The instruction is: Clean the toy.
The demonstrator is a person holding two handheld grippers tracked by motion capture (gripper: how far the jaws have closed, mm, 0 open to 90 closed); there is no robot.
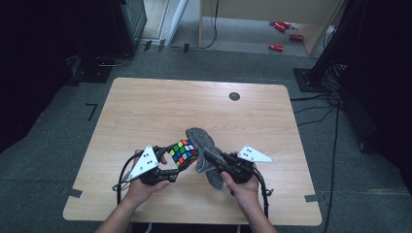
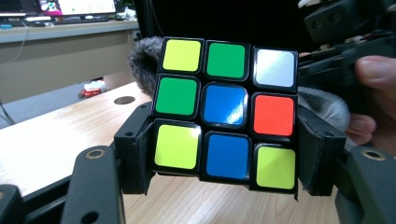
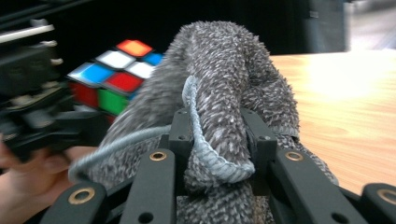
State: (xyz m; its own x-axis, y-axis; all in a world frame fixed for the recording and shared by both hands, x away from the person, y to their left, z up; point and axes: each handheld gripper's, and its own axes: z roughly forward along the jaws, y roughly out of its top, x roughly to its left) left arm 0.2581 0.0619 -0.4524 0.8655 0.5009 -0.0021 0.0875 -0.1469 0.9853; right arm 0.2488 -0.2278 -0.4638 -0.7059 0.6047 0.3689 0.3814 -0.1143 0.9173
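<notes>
A scrambled colour cube is clamped between the jaws of my left gripper, lifted a little off the wooden table. My right gripper is shut on a bunched grey fuzzy cloth. The cloth rests against the cube's right side. In the right gripper view the cube shows at the left behind the cloth. In the left gripper view the cloth peeks out behind the cube, with fingers of the other hand at the right edge.
A small dark round hole sits in the table near its far edge. Black stands and cables flank the table on the grey floor. Red items lie on the floor far behind.
</notes>
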